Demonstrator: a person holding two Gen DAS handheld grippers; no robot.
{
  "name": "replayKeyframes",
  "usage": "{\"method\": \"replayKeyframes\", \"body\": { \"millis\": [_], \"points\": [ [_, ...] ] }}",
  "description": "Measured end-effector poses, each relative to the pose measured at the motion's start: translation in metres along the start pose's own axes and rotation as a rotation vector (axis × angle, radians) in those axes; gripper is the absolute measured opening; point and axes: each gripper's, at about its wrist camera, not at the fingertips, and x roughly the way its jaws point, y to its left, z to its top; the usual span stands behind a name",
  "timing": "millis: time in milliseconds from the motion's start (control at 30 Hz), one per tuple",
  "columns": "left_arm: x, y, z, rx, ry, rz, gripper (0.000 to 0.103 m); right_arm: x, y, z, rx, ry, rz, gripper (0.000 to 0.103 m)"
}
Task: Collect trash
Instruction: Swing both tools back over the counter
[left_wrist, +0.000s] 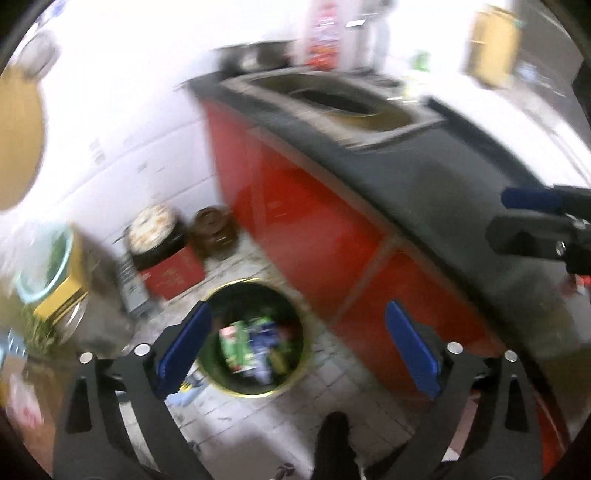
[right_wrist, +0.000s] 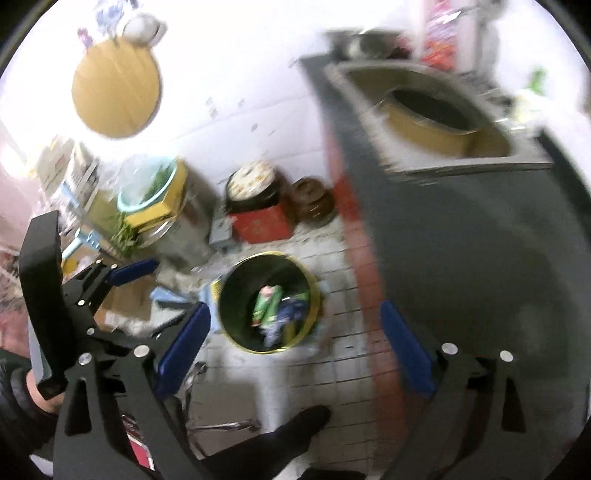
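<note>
A round trash bin with a yellow rim (left_wrist: 258, 393) stands on the tiled floor beside the red cabinet. Inside it lie a green package (left_wrist: 236, 345) and some blue wrappers. My left gripper (left_wrist: 297, 308) hangs open above the bin with nothing between its blue pads. The right wrist view shows the same bin (right_wrist: 266, 254) and green package (right_wrist: 266, 306) from higher up. There my right gripper (right_wrist: 293, 308) is open and empty too. One blue pad (right_wrist: 135, 271) of the left gripper shows at the left. The right gripper's fingers (left_wrist: 532, 199) enter at the right edge of the left wrist view.
A red cabinet (left_wrist: 306, 221) under a dark counter (left_wrist: 443, 177) with a sink (left_wrist: 332, 99) fills the right. By the wall stand a pot on a red box (left_wrist: 173, 273), a brown jar (left_wrist: 214, 230) and a teal bowl (right_wrist: 147, 188). A person's dark foot (left_wrist: 334, 435) is below.
</note>
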Motion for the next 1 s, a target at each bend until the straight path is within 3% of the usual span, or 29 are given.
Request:
{"method": "replayKeyframes", "body": {
  "millis": [167, 367, 567, 767, 1000],
  "points": [
    [-0.028, -0.116, 0.024, 0.229, -0.044, -0.166, 0.095, -0.098, -0.069, -0.039, 0.129, -0.082, -0.155, 0.095],
    [-0.056, -0.253, 0.036, 0.534, -0.102, -0.382, 0.095, -0.205, -0.145, -0.117, 0.303, -0.155, -0.368, 0.095],
    [-0.085, -0.355, 0.028, 0.683, -0.096, -0.577, 0.095, -0.281, -0.193, -0.204, 0.443, -0.204, -0.494, 0.095],
    [-0.098, -0.416, 0.010, 0.809, -0.098, -0.625, 0.095, -0.317, -0.213, -0.263, 0.549, -0.244, -0.534, 0.095],
    [-0.085, -0.429, 0.018, 0.854, -0.092, -0.604, 0.095, -0.320, -0.223, -0.275, 0.573, -0.245, -0.531, 0.095]
  ]
}}
